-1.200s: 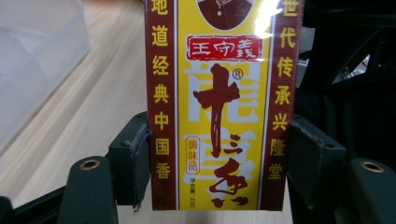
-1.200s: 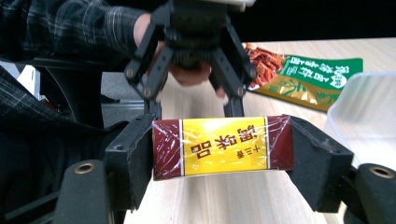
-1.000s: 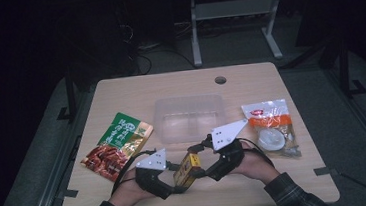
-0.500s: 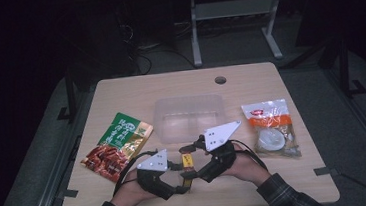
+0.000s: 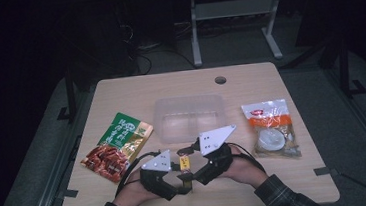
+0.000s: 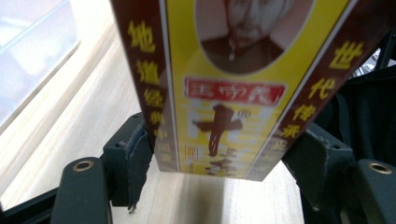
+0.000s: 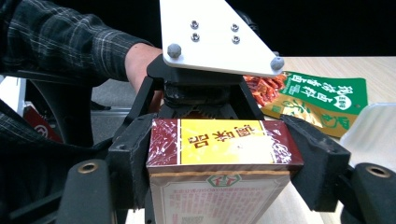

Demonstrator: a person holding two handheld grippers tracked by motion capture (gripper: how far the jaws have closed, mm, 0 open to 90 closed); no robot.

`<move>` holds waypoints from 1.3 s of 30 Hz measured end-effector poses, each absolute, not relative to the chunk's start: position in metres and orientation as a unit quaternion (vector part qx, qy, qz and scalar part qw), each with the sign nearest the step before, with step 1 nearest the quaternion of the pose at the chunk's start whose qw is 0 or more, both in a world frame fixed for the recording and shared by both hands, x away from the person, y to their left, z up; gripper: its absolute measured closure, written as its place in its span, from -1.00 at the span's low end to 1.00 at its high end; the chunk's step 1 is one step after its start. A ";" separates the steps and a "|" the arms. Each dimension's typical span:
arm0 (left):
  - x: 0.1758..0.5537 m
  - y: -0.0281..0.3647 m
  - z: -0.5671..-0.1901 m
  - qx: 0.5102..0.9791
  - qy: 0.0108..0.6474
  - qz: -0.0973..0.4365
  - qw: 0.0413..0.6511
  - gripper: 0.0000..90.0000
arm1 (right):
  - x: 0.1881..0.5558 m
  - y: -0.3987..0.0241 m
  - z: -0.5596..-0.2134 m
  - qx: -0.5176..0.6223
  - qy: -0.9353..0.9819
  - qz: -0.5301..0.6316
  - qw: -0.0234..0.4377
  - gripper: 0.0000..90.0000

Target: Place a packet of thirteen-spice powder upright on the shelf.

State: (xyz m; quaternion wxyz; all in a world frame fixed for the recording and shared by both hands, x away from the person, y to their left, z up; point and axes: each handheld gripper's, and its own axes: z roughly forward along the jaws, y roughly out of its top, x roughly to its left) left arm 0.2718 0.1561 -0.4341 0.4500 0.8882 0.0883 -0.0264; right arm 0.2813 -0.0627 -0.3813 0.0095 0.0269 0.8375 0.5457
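A yellow and maroon box [image 5: 185, 171] with printed characters is held between my two grippers near the table's front edge. My left gripper [image 5: 183, 182] comes in from the left. Its pads [image 6: 138, 154] touch the box [image 6: 224, 93] on both long sides, just above the wood. The left jaws have just been opening slightly with the box still between them. My right gripper [image 5: 190, 160] comes in from the right. Both of its pads [image 7: 133, 158] press on the end of the box [image 7: 219, 140]. The person's hands hold both grippers.
A clear plastic container [image 5: 190, 117] stands just beyond the grippers at mid table. A green and red snack packet [image 5: 117, 146] lies to the left, and a white and orange packet [image 5: 272, 128] to the right. A cable hole [image 5: 220, 80] sits near the far edge.
The box lay slanted with its broad yellow face up; now it stands narrower between the grippers. The right gripper has shifted slightly left and forward.
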 end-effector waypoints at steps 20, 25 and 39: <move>0.252 0.202 -0.453 0.901 0.184 0.033 0.392 -0.60 | 0.299 -0.077 -0.381 0.054 0.838 0.543 0.025 -0.32; 0.256 0.202 -0.453 0.899 0.183 0.037 0.396 -0.59 | 0.306 -0.082 -0.380 0.061 0.839 0.539 0.029 -0.32; 0.258 0.201 -0.455 0.900 0.181 0.042 0.394 -0.59 | 0.333 -0.094 -0.355 0.066 0.835 0.544 0.058 -0.32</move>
